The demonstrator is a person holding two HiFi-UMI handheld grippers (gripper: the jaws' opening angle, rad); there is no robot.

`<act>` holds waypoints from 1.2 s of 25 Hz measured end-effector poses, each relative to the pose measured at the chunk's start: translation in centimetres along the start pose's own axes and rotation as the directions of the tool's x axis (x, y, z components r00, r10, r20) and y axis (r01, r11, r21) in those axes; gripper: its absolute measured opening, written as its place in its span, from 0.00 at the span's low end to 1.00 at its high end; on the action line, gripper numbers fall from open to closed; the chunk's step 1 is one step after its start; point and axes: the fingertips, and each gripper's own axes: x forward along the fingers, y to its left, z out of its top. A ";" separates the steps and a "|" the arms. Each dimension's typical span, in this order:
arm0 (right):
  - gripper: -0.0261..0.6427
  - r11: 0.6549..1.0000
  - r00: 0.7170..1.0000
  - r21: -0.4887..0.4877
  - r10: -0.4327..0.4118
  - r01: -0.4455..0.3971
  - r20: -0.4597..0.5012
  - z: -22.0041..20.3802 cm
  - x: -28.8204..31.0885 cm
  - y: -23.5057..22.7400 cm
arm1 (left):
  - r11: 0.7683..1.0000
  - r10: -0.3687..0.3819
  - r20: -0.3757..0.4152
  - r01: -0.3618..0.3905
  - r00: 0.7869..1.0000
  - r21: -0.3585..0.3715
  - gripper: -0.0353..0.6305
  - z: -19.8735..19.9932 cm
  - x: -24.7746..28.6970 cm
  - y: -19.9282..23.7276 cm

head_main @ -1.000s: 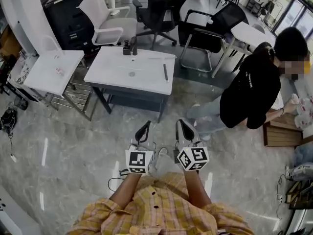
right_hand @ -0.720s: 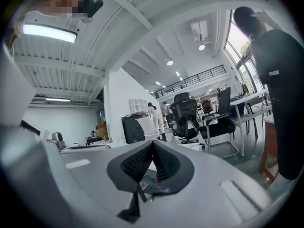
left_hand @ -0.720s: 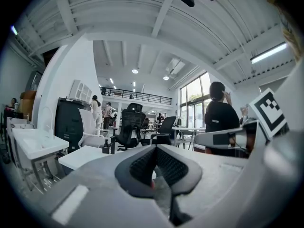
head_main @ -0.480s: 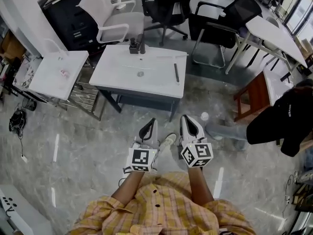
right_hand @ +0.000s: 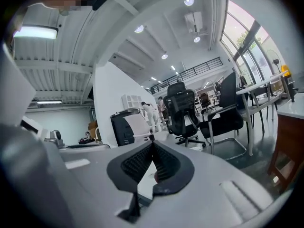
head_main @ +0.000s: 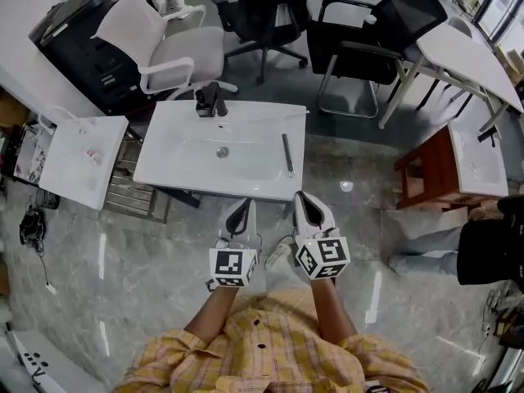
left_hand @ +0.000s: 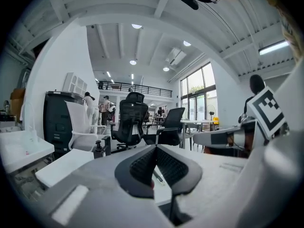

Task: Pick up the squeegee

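The squeegee (head_main: 287, 155) is a thin dark bar lying on the right part of the white table (head_main: 188, 174), its length running away from me. My left gripper (head_main: 243, 209) and right gripper (head_main: 301, 199) hover side by side just short of the table's near edge, both pointing at it. The squeegee lies a short way beyond the right gripper's tips. In the left gripper view the left gripper (left_hand: 155, 148) has its jaws closed tip to tip with nothing in them. In the right gripper view the right gripper (right_hand: 152, 144) is likewise shut and empty.
A black bottle-like item (head_main: 210, 99) stands at the table's far edge, and a small round thing (head_main: 222, 151) lies mid-table. A smaller white table (head_main: 78, 150) is at the left, office chairs (head_main: 168, 43) behind, a red-brown side table (head_main: 442, 166) and a person (head_main: 491, 252) at the right.
Both grippers have advanced across the floor up to the table's near edge, staying shut. The person in black has shifted to the right edge of the view.
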 end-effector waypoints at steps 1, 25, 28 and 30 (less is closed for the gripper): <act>0.04 1.000 1.000 -0.001 0.003 -0.003 -0.009 0.1 1.2 -0.7 | 1.000 -0.002 -0.008 0.002 1.000 -0.001 0.05 0.0 1.4 0.3; 0.04 0.999 0.987 0.049 0.014 -0.006 -0.159 -2.1 12.7 -8.9 | 1.000 0.008 -0.143 -0.008 0.990 -0.003 0.05 -2.7 15.5 3.6; 0.04 0.999 0.984 0.051 0.004 0.005 -0.178 -2.5 13.2 -8.9 | 1.000 -0.009 -0.149 0.008 0.989 -0.006 0.05 -3.0 16.1 3.8; 0.04 0.998 0.981 0.055 -0.008 0.019 -0.196 -2.8 13.8 -9.2 | 1.000 -0.019 -0.156 0.018 0.988 -0.006 0.05 -3.1 16.8 4.0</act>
